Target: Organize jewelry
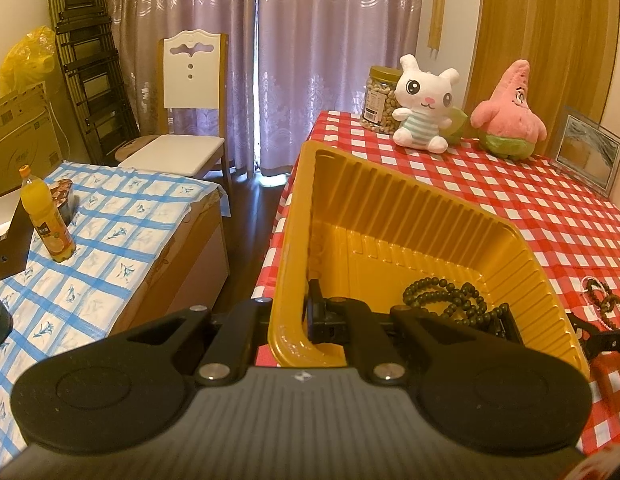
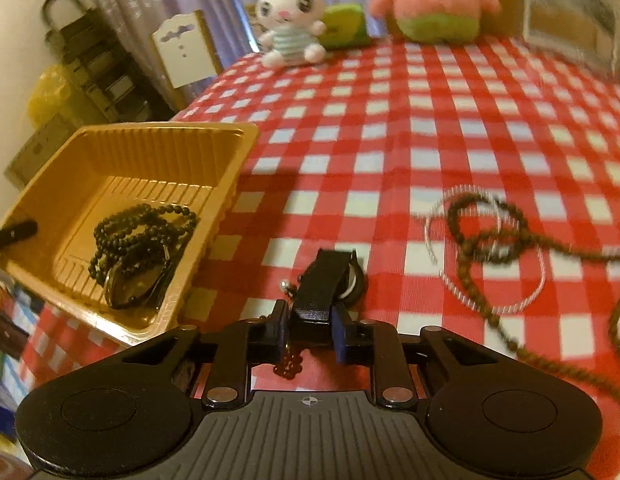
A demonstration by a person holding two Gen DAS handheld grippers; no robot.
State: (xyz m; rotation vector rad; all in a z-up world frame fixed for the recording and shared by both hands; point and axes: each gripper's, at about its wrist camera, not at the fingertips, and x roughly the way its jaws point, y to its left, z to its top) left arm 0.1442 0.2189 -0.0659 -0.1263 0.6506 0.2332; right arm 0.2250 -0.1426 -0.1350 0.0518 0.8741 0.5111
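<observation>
My left gripper [image 1: 292, 312] is shut on the near wall of a yellow plastic tray [image 1: 390, 208], one finger inside and one outside. In the tray lie a dark bead necklace [image 1: 446, 296] and a watch [image 2: 130, 288]. My right gripper [image 2: 310, 320] points down at the red checked tablecloth, shut on the strap of a black watch [image 2: 326, 276] that lies on the cloth right of the tray [image 2: 150, 140]. A thin ball chain [image 2: 288, 364] shows under the fingers. A brown bead string [image 2: 490, 240] and a pale thin bracelet [image 2: 494, 304] lie further right.
At the table's far end stand a white plush rabbit [image 1: 424, 104], a pink star plush [image 1: 508, 114], a jar of nuts [image 1: 380, 98] and a picture frame [image 1: 588, 150]. To the left are a lower table with a blue checked cloth, a juice bottle [image 1: 46, 216] and a chair [image 1: 190, 92].
</observation>
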